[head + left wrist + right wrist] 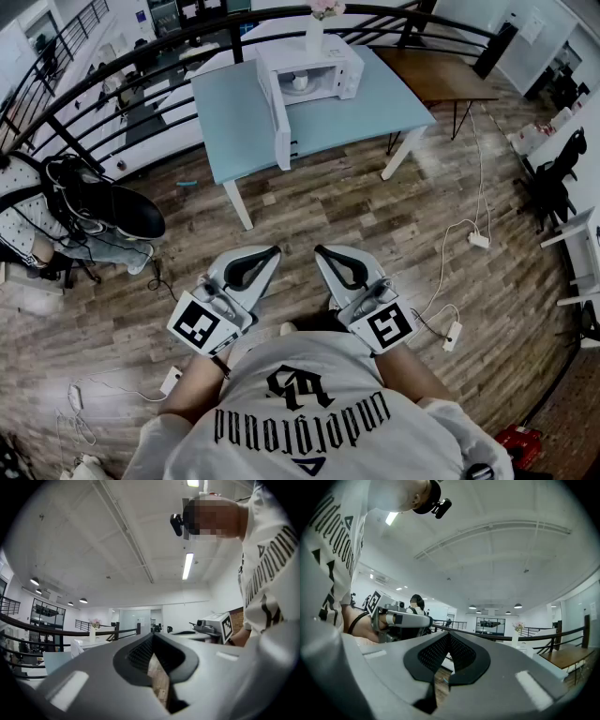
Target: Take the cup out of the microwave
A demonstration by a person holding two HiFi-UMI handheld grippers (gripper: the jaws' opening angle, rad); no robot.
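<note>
A white microwave [323, 66] stands on a light blue table [375, 108] far ahead of me in the head view, with its door [278, 112] swung open to the left. Inside it sits a pale cup [300, 82]. My left gripper [275, 251] and right gripper [320, 249] are held close to my body over the wooden floor, well short of the table. Both point forward with their tips turned toward each other. The left gripper [153, 634] is shut on nothing, and the right gripper [449, 633] is likewise shut and empty.
A vase of flowers [316, 28] stands on top of the microwave. A brown table [441, 75] adjoins the blue one, with a curved black railing [141, 61] behind. A seated person [94, 211] is at the left. Cables and power strips [452, 335] lie on the floor.
</note>
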